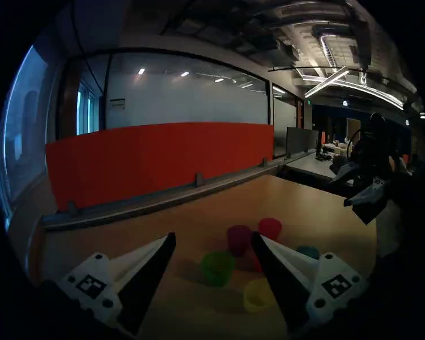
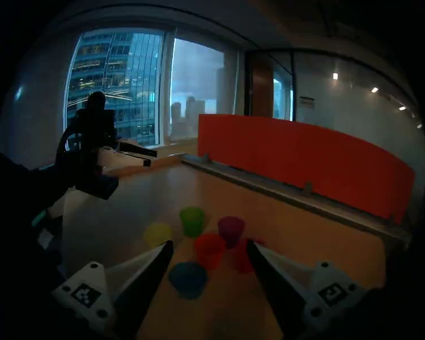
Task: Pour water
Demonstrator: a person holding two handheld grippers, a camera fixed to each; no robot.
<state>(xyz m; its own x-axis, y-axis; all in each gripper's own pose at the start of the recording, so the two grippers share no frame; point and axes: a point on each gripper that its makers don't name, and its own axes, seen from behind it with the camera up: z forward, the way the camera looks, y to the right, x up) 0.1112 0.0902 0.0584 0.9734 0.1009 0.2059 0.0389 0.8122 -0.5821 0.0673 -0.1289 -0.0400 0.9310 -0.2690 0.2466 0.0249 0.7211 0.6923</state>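
Six cups stand close together on the wooden desk (image 2: 326, 238): a yellow cup (image 2: 157, 233), a green cup (image 2: 192, 220), a purple cup (image 2: 230, 229), a red cup (image 2: 209, 250), a blue cup (image 2: 187, 279) and a darker red cup (image 2: 242, 256) partly hidden behind a finger. All are upright, well short of the orange partition (image 2: 303, 156) along the desk's far edge. The right gripper (image 2: 208, 243) hangs over the near side of the cluster with its fingers spread wide and nothing between them. In the left gripper view, the left gripper (image 1: 212, 237) looks down on the same cups from another side, its fingers likewise wide apart and holding nothing, with the green cup in the gap between them.
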